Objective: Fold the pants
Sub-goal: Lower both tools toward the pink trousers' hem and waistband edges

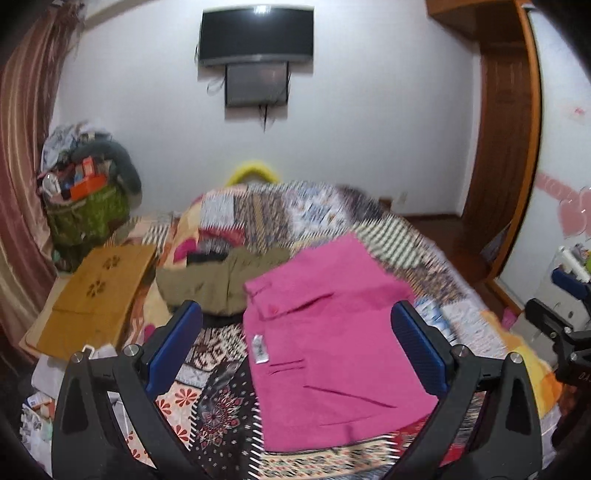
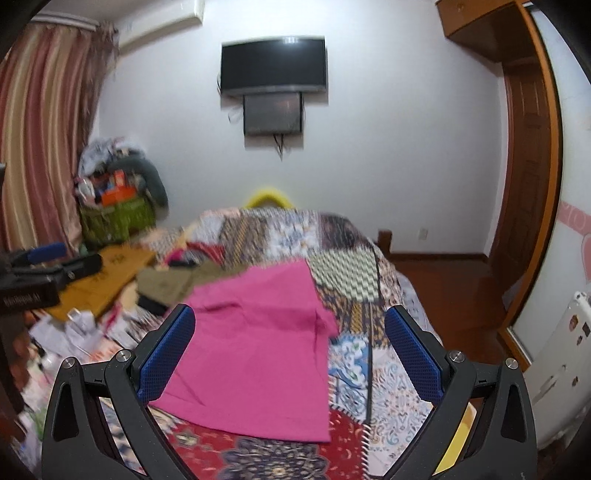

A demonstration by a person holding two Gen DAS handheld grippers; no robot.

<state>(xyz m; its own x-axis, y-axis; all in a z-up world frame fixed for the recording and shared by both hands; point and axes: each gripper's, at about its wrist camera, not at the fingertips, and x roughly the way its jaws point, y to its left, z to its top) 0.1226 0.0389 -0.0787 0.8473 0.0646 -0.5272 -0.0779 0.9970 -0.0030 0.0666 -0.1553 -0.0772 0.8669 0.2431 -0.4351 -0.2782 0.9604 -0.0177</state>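
Pink pants [image 1: 332, 343] lie folded flat on a patchwork bedspread [image 1: 266, 210], a white label and pocket slits facing up. They also show in the right wrist view [image 2: 255, 350]. My left gripper [image 1: 295, 332] is open and empty, hovering above the pants with its blue pads wide apart. My right gripper [image 2: 290, 339] is open and empty too, above the pants' right part. The right gripper shows at the right edge of the left wrist view [image 1: 561, 325]. The left gripper shows at the left edge of the right wrist view [image 2: 40, 273].
Olive-green pants [image 1: 221, 284] lie folded beyond the pink ones. A wooden lap tray [image 1: 99, 295] rests at the bed's left. A full green basket [image 1: 88, 214] stands by the curtain. A wooden door [image 1: 506, 147] is at the right, a TV [image 1: 256, 35] on the far wall.
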